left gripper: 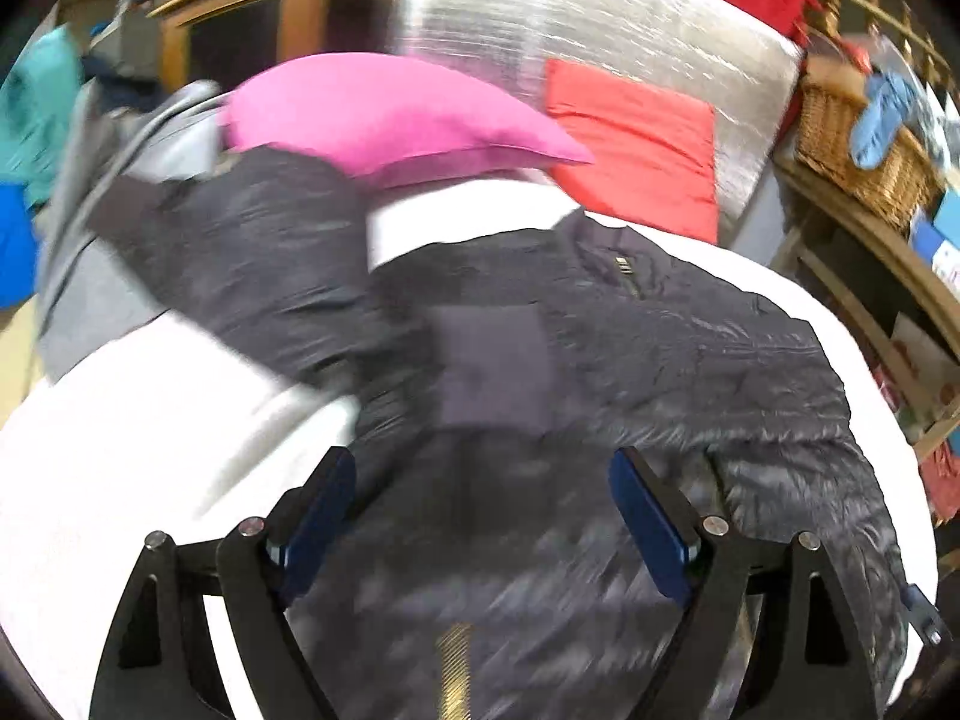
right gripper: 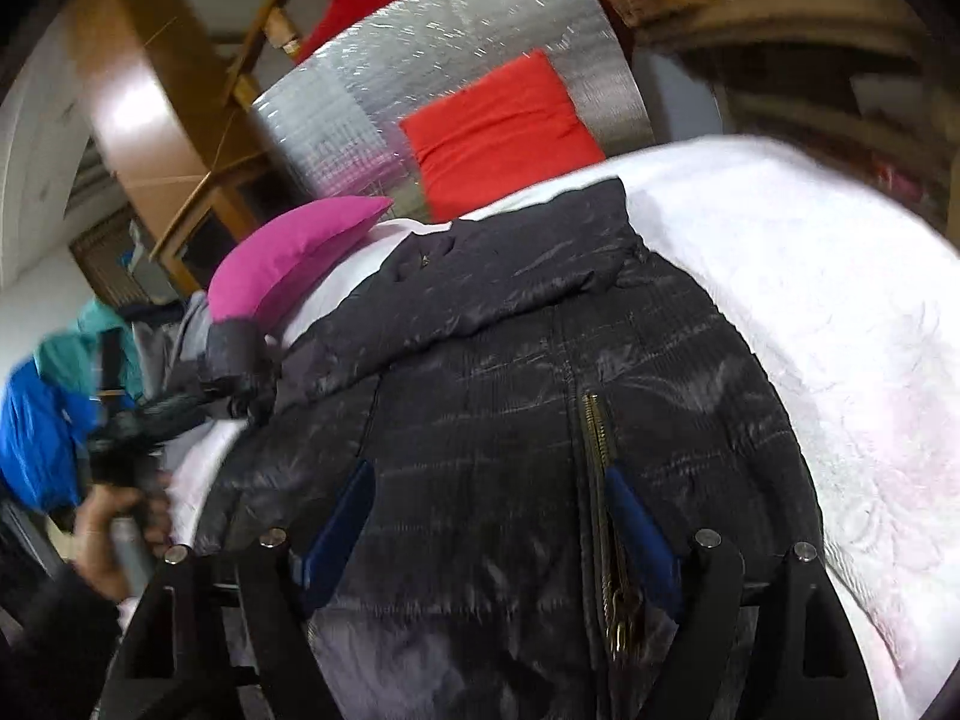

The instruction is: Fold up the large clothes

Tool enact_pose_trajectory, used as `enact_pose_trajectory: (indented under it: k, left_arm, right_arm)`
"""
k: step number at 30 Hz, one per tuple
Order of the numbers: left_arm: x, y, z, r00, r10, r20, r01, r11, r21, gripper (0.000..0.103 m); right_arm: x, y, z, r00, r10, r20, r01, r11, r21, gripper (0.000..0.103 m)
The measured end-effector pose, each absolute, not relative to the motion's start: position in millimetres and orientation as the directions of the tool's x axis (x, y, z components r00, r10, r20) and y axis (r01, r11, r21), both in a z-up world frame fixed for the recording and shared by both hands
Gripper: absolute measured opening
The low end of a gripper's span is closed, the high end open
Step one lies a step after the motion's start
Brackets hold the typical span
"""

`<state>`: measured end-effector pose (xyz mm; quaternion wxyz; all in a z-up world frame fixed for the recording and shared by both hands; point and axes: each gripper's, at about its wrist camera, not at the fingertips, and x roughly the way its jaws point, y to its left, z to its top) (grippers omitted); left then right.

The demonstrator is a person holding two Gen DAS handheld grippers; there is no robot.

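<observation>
Although the black jacket (right gripper: 540,372) already lies spread over the white bed (right gripper: 840,330), little of the folding looks done: the body is flat and front-up, its collar (right gripper: 576,240) toward the far end near the red cushion (right gripper: 498,132) and pink pillow (right gripper: 288,258), and its lower part runs under both cameras. One sleeve (left gripper: 252,252) reaches out to the left over a heap of grey cloth (left gripper: 90,288); in the left view it is smeared by motion, so I cannot tell whether it is lying there or being swung across. The other sleeve (left gripper: 792,480) seems to lie down the right side of the body, perhaps partly turned in, though the blur leaves that unsure. By my judgement the sleeves still need bringing in and the body still needs doubling over. The left gripper (left gripper: 483,519) hangs just above the lower front with its fingers wide apart and nothing between them. The right gripper (right gripper: 489,531) is likewise spread wide and holds nothing, poised over the zip (right gripper: 597,480), whose brass teeth run beside its right finger. Smallest, a pocket zip (left gripper: 624,270) glints near the collar.
</observation>
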<state>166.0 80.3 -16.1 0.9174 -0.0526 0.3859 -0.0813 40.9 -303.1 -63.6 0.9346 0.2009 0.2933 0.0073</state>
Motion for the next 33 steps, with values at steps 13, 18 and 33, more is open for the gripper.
enact_pose_trajectory:
  k: [13,18,33]
  left_arm:
    - [196.8,285.7,-26.7,0.584,0.026,-0.812,-0.381,0.891,-0.245,0.087]
    - [261.6,325.3,-15.0,0.589,0.031,-0.807,-0.469,0.827,-0.310,0.087]
    - [390.6,369.9,-50.6,0.606,0.024,-0.795,-0.510,0.778,-0.366,0.087]
  right_arm:
    - [38.0,-306.9,-77.9,0.821,0.149,-0.552,0.115,0.903,0.415,0.082]
    - [46.4,-310.0,-84.6,0.809,0.150,-0.569,0.130,0.897,0.422,0.082]
    - [68.7,-327.9,-103.7,0.780,0.179,-0.600,0.186,0.849,0.495,0.082]
